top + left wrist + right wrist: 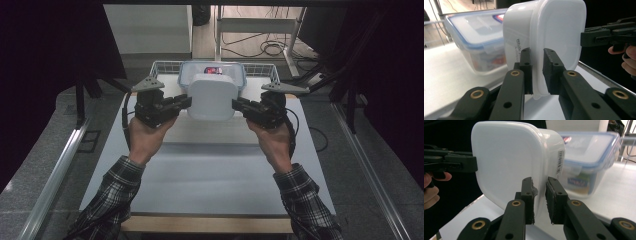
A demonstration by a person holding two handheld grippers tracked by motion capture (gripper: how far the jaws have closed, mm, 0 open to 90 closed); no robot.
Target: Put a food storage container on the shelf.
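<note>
A white plastic container with a lid [212, 96] hangs above the table, held from both sides. My left gripper [186, 101] is shut on its left rim, and my right gripper [237, 106] is shut on its right rim. In the left gripper view the black jaws pinch the lid's edge [537, 72], and the white container [544, 37] rises above them. In the right gripper view the jaws clamp the rim [539, 195] of the white container [509, 162] the same way. Behind it stands a clear box with a blue-edged lid [212, 70].
The clear box [477, 37] [589, 157] sits at the far end of the white table [210, 170], in front of a wire basket [267, 70]. Metal rails [55, 170] run along both sides. Cables lie on the floor beyond.
</note>
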